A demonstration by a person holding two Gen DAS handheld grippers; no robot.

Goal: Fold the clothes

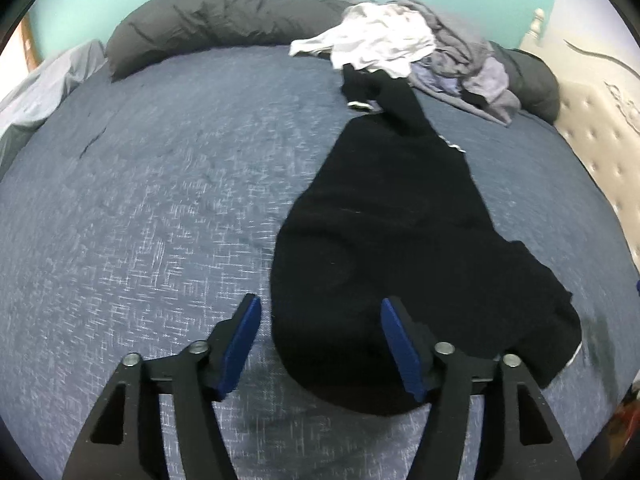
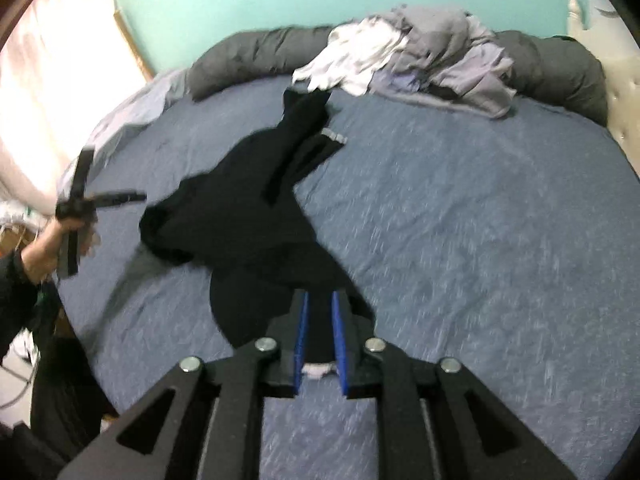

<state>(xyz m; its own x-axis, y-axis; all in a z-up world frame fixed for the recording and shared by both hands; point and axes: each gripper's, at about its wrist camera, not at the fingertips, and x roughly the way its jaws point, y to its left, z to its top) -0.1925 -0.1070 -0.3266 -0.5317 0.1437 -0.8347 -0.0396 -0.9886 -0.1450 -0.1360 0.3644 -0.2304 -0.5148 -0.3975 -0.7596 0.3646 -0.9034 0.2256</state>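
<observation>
Left wrist view: the left gripper (image 1: 318, 346) hangs over the bed (image 1: 160, 200) with its blue-padded fingers (image 1: 240, 340) spread wide and released; the near edge of a black garment (image 1: 384, 248) lies below and between them, but the pads do not press on it. The garment is spread along the blue bedcover, its narrow end running up toward a pile of clothes (image 1: 408, 48), white and grey, heaped at the far side against a long dark grey pillow (image 1: 208, 24). A tufted headboard (image 1: 600, 128) borders the bed on the right.

In the right wrist view, the right gripper (image 2: 320, 344) has its fingers (image 2: 301, 340) set narrowly apart over the near end of the black garment (image 2: 248, 216); dark cloth shows in the gap, though whether the pads clamp it I cannot tell. At the left edge, a hand (image 2: 52, 240) holds the left gripper (image 2: 86, 200) above the bed (image 2: 460, 220).
</observation>
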